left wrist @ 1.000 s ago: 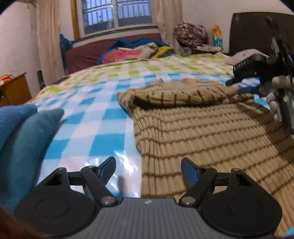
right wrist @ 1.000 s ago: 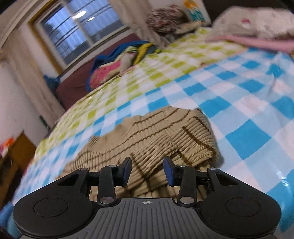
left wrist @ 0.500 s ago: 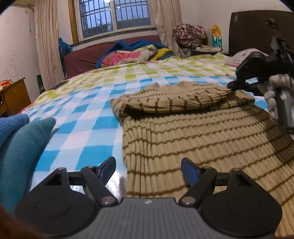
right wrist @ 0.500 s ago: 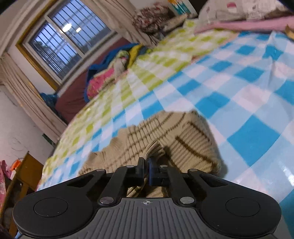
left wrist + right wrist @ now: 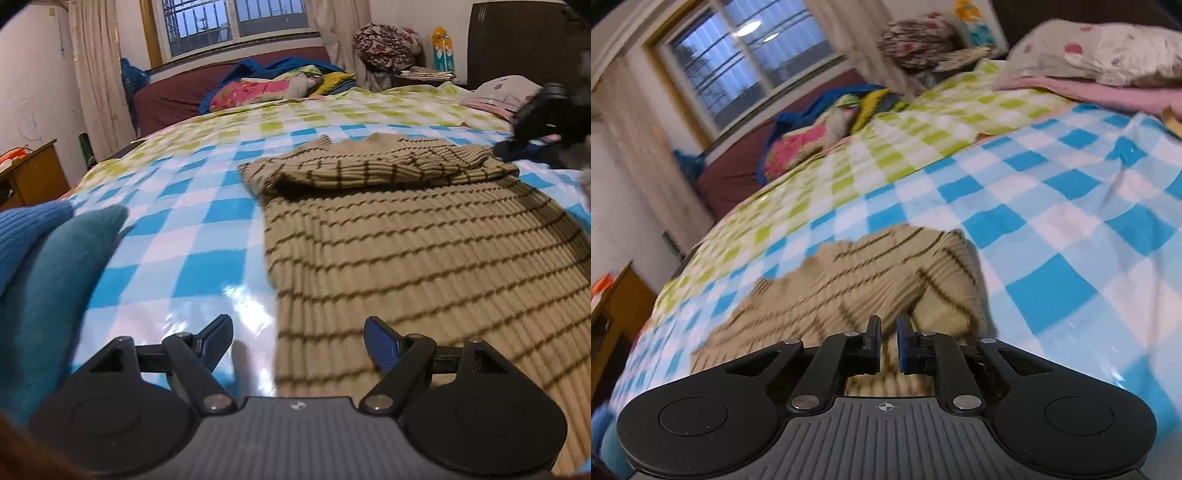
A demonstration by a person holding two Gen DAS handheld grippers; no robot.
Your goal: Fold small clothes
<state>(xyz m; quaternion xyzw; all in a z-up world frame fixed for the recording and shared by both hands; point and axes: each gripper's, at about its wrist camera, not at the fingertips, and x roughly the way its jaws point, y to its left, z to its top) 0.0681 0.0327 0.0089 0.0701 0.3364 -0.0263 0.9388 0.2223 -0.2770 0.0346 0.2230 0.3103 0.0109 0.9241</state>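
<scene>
A tan ribbed sweater with dark stripes (image 5: 424, 258) lies on the blue-checked bedcover (image 5: 177, 236), its far part folded over. My left gripper (image 5: 298, 334) is open and empty, low over the sweater's near left edge. My right gripper (image 5: 888, 332) has its jaws nearly closed with a narrow gap, just above the sweater's folded sleeve (image 5: 886, 280); whether cloth is pinched is unclear. The right gripper also shows at the far right of the left wrist view (image 5: 546, 114).
Blue and teal knitwear (image 5: 48, 266) lies at the near left. Pillows and a pink blanket (image 5: 1108, 62) sit at the right. A quilt pile (image 5: 273, 85) lies near the window. A wooden cabinet (image 5: 29, 177) stands at the left.
My right gripper closed on the sleeve, then its jaws parted slightly and it moved away to the right. The left gripper stayed open and shifted a little to the left.
</scene>
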